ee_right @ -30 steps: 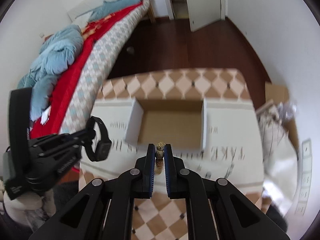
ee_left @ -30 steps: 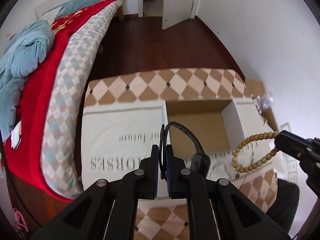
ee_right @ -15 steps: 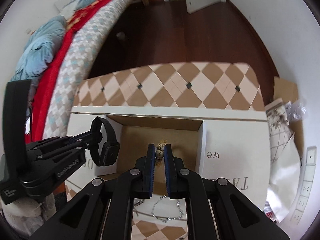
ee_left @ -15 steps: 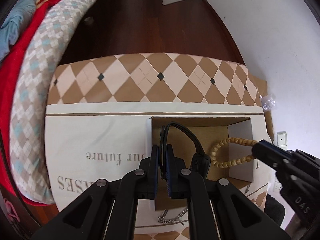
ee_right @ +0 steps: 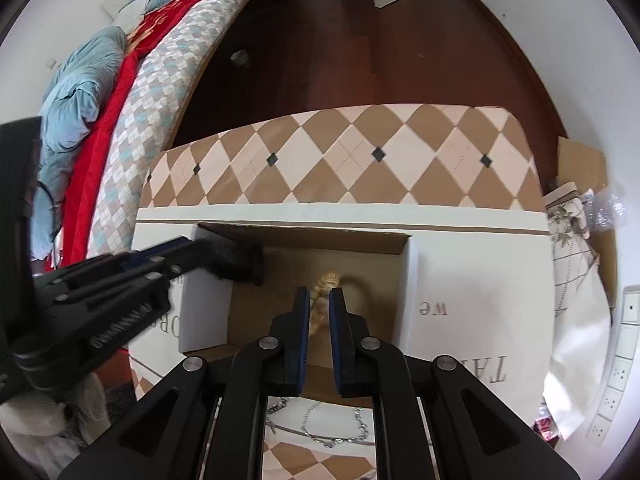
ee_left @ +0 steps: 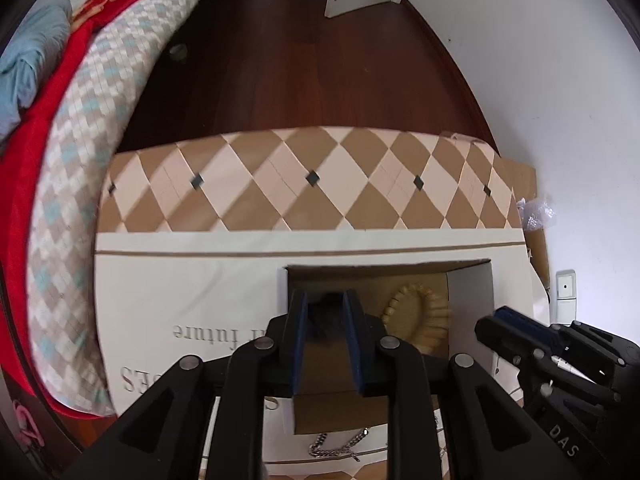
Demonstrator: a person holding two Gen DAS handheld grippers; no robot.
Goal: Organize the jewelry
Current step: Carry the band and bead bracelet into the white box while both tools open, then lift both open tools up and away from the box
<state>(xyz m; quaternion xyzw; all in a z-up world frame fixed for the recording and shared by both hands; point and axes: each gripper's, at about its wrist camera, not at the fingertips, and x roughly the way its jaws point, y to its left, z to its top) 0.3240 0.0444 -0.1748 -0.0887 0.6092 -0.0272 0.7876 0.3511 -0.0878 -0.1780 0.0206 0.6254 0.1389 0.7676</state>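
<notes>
An open cardboard box with white flaps lies on the diamond-patterned table. My left gripper points down into its left side, jaws opening; the black watch is a dark blur between them, free of the pads. From the right wrist view the watch hangs just off the left gripper. My right gripper is over the box's middle, jaws opening too. The wooden bead bracelet is a blur between its fingers, not pinched. In the left wrist view the bracelet shows inside the box, left of the right gripper.
Silver chains lie on the table in front of the box. A bed with a red cover runs along the left. Dark wooden floor lies beyond the table. A white wall with sockets and crumpled plastic are on the right.
Both grippers came down over the box, then spread their jaws. The watch and the bead bracelet, pinched before, now hang loose and blurred inside the box.
</notes>
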